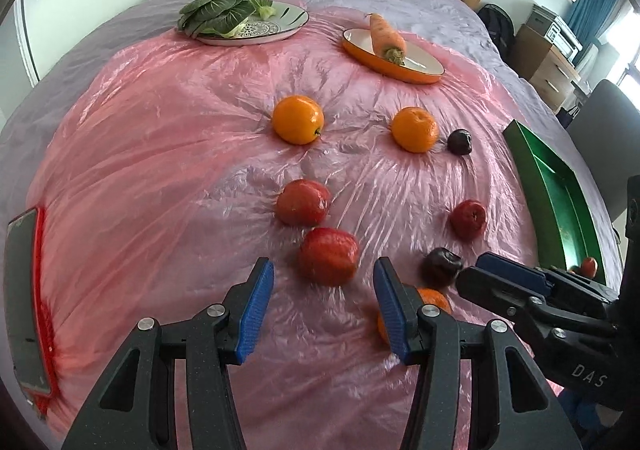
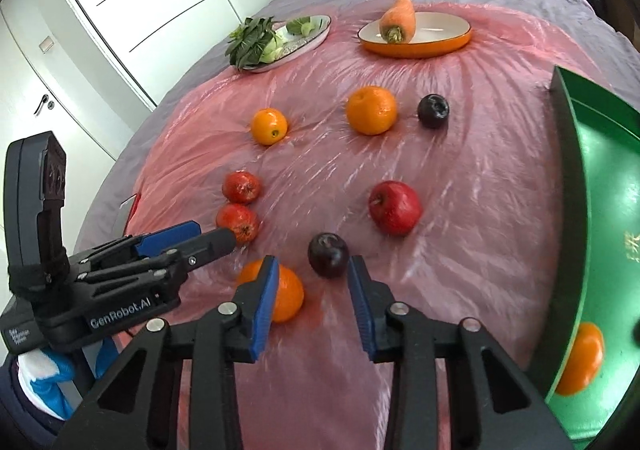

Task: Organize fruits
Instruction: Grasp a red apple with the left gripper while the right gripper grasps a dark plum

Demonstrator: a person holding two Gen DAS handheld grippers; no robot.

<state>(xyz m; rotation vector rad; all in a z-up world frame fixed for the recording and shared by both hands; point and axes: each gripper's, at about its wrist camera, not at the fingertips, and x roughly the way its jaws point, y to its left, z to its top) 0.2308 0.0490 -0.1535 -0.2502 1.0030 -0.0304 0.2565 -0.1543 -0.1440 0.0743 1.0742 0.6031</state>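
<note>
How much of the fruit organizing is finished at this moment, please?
Done: one orange lies in the green tray. In hand: nothing; both the left gripper and right gripper are open. Left: three oranges, three red fruits and two dark plums remain on the pink sheet.

1. On the sheet [image 1: 160, 153], your two plates sit at the far end: the plate with the leafy greens [image 1: 218, 7] to the left, the dish [image 1: 394, 59] holding the carrot [image 1: 386, 35] to the right.
2. Nearer you, two oranges [image 1: 298, 119] [image 1: 414, 129] lie side by side, with a plum [image 1: 459, 141] just right of the right-hand one.
3. Closer still, two fruits [image 1: 303, 201] [image 1: 328, 256] lie together, one in front of the other; an apple [image 2: 394, 207] lies well to their right.
4. Nearest you, a second plum [image 2: 328, 254] lies just right of a third orange [image 2: 286, 292].
5. The tray [image 2: 600, 177] stands along the right edge, an orange [image 2: 582, 358] inside its near end.
6. A phone [image 1: 26, 302] lies at the left edge.
</note>
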